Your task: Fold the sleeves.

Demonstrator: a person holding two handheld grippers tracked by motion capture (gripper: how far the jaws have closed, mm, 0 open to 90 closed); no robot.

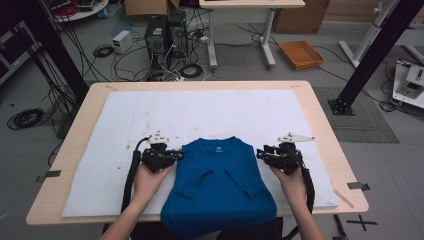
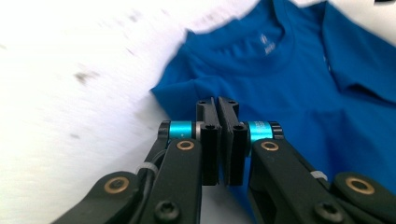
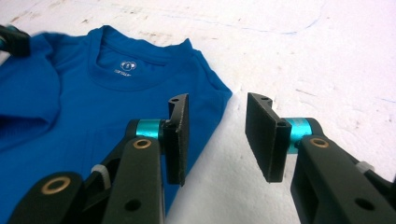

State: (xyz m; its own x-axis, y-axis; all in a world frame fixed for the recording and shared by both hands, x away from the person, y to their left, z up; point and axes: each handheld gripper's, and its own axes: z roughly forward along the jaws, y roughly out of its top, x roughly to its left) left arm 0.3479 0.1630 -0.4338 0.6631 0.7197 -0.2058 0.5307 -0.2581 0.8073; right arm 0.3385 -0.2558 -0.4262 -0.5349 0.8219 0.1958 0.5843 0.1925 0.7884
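A blue T-shirt (image 1: 220,185) lies front up on the white mat (image 1: 200,107), collar away from me, its sleeves folded inward and its hem hanging over the table's near edge. My left gripper (image 1: 180,155) sits at the shirt's left shoulder, jaws pointing right. In the left gripper view its jaws (image 2: 217,106) are shut tight over the shoulder of the shirt (image 2: 299,88); I see no cloth between the pads. My right gripper (image 1: 260,153) is beside the right shoulder. Its jaws (image 3: 217,135) stand open over bare mat, just off the edge of the shirt (image 3: 88,107).
The mat covers a light wooden table (image 1: 325,130). On the floor beyond are computer towers (image 1: 165,37), loose cables, an orange tray (image 1: 301,53) and a desk's legs. Black frame posts stand at the left and right.
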